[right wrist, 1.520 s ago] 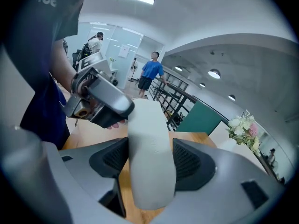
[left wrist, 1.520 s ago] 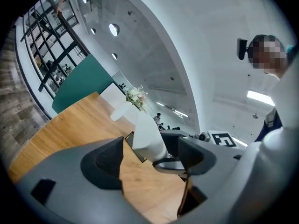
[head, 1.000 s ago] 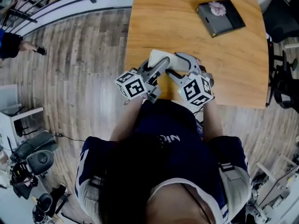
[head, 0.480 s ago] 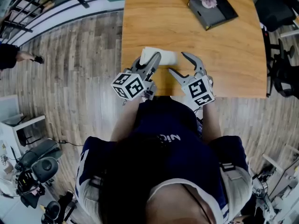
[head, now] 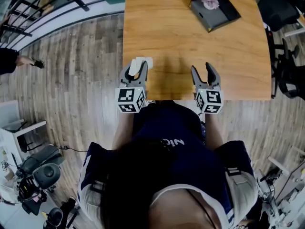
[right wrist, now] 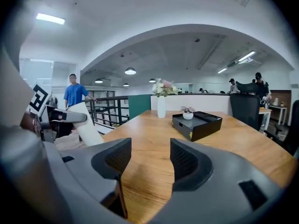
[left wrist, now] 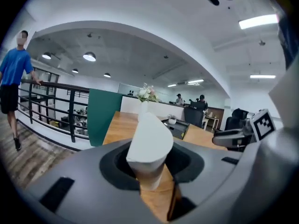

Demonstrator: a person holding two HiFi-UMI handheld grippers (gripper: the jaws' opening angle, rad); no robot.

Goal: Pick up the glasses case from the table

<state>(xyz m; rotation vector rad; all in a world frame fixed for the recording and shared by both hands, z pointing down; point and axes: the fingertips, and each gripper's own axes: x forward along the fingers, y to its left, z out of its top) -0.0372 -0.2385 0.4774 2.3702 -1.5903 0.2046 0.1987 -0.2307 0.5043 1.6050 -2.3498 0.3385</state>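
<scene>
The glasses case (head: 138, 62) is a white, rounded box. My left gripper (head: 136, 69) is shut on it above the front left corner of the wooden table (head: 181, 37). In the left gripper view the case (left wrist: 148, 146) stands on end between the dark pads and hides part of the table. My right gripper (head: 202, 70) is open and empty over the table's front edge, well to the right of the case. Its jaws have just been closing, with nothing between them (right wrist: 150, 160). In the right gripper view the case (right wrist: 86, 125) shows at the left.
A black tray (head: 214, 11) holding a small potted plant lies at the table's far right. A white vase (right wrist: 161, 107) with flowers stands at the far edge. Office chairs (head: 286, 75) stand to the right. A railing (left wrist: 51, 106) and a person in blue (left wrist: 14, 78) are to the left.
The right gripper let go of the case and swung off to the right. The left gripper carried the case left and back toward the table's front corner. Both grippers rolled.
</scene>
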